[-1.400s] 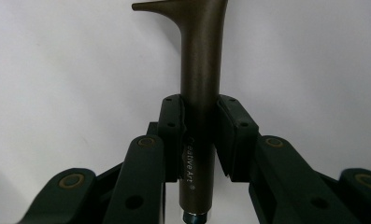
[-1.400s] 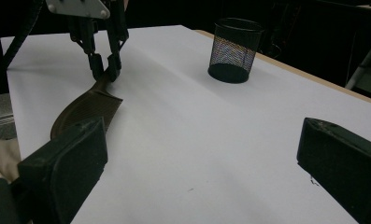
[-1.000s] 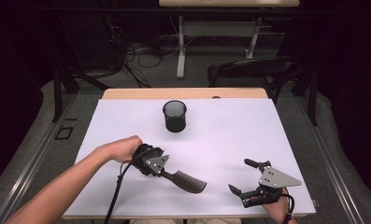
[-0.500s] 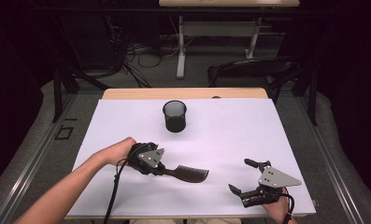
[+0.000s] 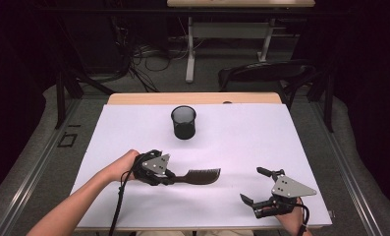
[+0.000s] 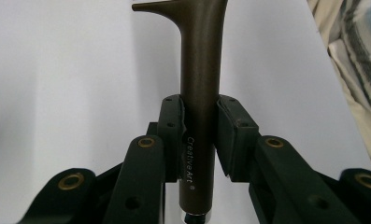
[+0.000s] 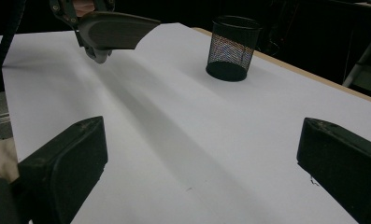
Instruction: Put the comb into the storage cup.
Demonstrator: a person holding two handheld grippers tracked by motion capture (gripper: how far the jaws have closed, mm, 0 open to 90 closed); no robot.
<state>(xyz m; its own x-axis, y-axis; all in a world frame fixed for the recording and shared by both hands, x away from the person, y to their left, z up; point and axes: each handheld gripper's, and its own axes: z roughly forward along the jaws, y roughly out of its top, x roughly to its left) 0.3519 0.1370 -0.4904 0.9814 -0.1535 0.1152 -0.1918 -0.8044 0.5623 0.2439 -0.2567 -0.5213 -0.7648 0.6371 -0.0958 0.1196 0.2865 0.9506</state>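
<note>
A dark brown brush (image 5: pixel 201 176) with "Creative Art" printed on its handle (image 6: pixel 199 88) hangs level just above the white table (image 5: pixel 241 142), head pointing right. My left gripper (image 5: pixel 172 177) is shut on that handle, its pads (image 6: pixel 171 123) pressing both sides. A black mesh cup (image 5: pixel 183 123) stands upright at the middle far side, apart from the brush. Near the front right edge my right gripper (image 5: pixel 250 184) is open with nothing between its jaws. From the right gripper view (image 7: pixel 202 154) the brush head (image 7: pixel 113 30) shows at upper left and the cup (image 7: pixel 232 46) farther back.
A bare wooden strip (image 5: pixel 133 98) runs along the table's far edge. Beyond it stand a dark chair (image 5: pixel 266 73) and a white desk frame (image 5: pixel 190 54) with cables on the floor. A wide stretch of white tabletop lies between the two grippers.
The left hand has swung the brush from pointing toward the front right to pointing straight right, head moving away from the front edge. The right gripper has stayed put.
</note>
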